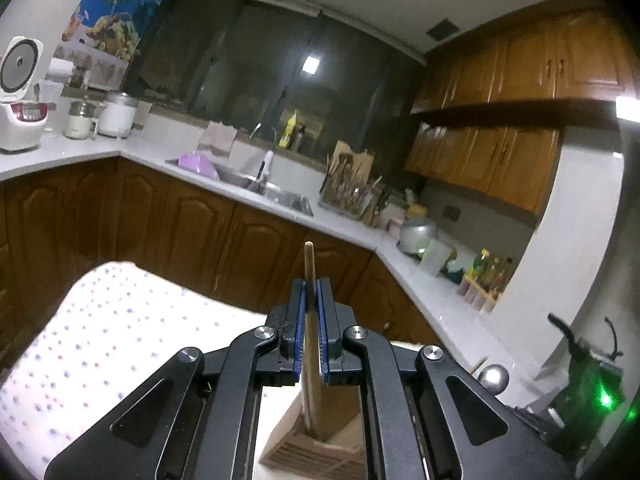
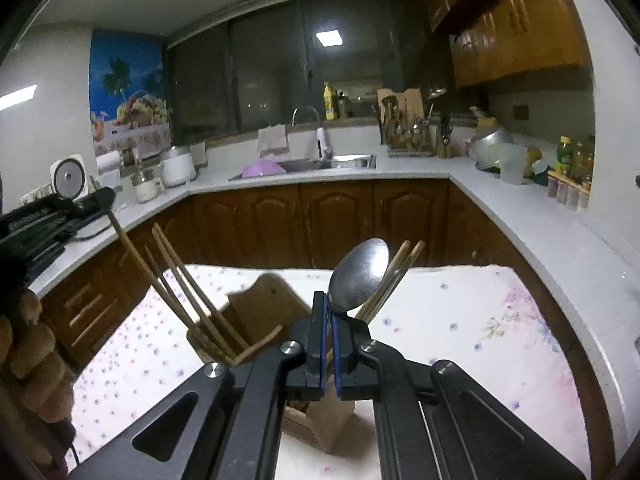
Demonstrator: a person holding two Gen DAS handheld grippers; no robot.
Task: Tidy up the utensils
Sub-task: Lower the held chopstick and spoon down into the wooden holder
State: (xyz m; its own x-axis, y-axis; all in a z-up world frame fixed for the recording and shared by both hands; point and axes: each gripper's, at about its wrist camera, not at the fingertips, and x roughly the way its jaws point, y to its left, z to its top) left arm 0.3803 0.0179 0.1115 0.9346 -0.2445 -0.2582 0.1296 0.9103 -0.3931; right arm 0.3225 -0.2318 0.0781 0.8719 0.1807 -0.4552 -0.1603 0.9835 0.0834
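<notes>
Left gripper [image 1: 311, 300]: clenched on a wooden chopstick [image 1: 309, 264], upright between the blue pads, tip standing above the jaws, lower end reaching down into the wooden holder [image 1: 316, 446] directly beneath.

Right gripper [image 2: 329, 312]: clenched on the handle of a metal spoon [image 2: 360, 274], bowl up and leaning right, just above the jaws. Lower end of the handle hidden behind the gripper; whether it is seated in the holder cannot be told.

Wooden holder [image 2: 256, 304]: slotted block on a table with a dotted cloth [image 2: 460, 320], in the foreground of both wrist views. Already holding a cluster of chopsticks [image 2: 188, 292] leaning left in one compartment and another pair [image 2: 400, 268] leaning right behind the spoon.

Other utensils: none seen loose on the cloth in either view.

Step in hand, by judgement: placement of the chopstick and the spoon into the holder, late in the sorting, most pieces apparently stowed.

Next move, by judgement: lowering of each piece fully into its compartment, chopstick with the other chopsticks, spoon apart from them; then release of each grip, followed by a straight upward withdrawal clear of the leaning sticks, to avoid tipping the holder.
</notes>
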